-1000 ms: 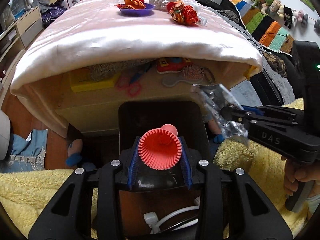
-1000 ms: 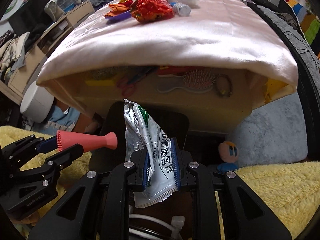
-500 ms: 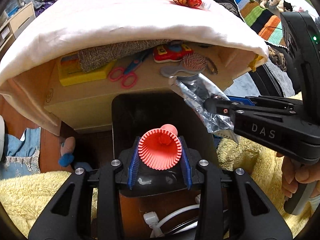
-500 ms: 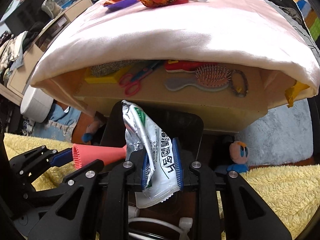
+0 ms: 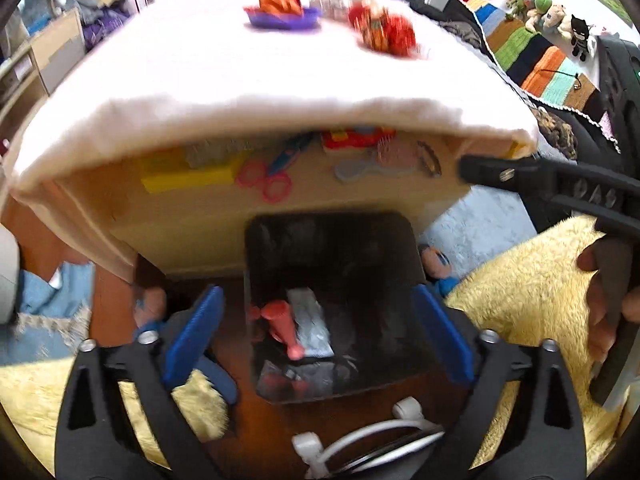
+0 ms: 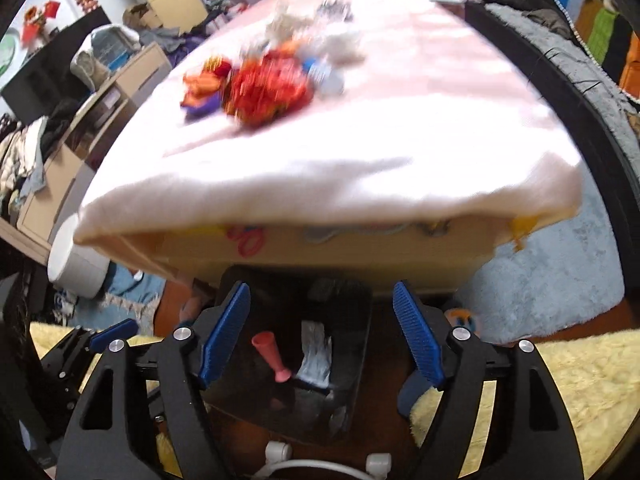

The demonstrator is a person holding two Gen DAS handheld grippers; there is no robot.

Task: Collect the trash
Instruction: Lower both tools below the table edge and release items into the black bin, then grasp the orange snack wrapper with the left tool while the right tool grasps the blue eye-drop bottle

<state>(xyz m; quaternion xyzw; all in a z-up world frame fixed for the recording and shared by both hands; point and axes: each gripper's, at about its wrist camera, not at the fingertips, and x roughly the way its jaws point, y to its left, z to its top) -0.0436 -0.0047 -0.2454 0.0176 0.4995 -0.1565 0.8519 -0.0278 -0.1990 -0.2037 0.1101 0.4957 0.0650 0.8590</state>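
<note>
The black bin (image 5: 360, 248) stands on the floor against the table's front. Inside it lie a pink ribbed cone (image 5: 280, 324) and a silver snack wrapper (image 5: 310, 328). My left gripper (image 5: 320, 334) hangs over the bin, its jaws opening wide with nothing between the blue pads. My right gripper (image 6: 320, 334), its jaws opening too, holds nothing above the same bin (image 6: 356, 344), cone (image 6: 270, 356) and wrapper (image 6: 316, 356). More trash lies on the pink tablecloth: a crumpled red wrapper (image 5: 382, 32), a purple dish of orange peel (image 5: 282, 12), a small bottle (image 6: 324, 76).
A shelf under the tabletop holds pink scissors (image 5: 266, 178), a hairbrush (image 5: 376, 160) and a yellow book (image 5: 188, 174). Yellow fluffy fabric (image 5: 520, 280) flanks the bin. A blue-grey rug (image 6: 560, 280) lies to the right. A person's hand (image 5: 600, 308) grips the right tool.
Both grippers went from shut to open. The pink cone and the silver wrapper dropped into the bin. The right gripper rose and its view tipped up toward the tabletop.
</note>
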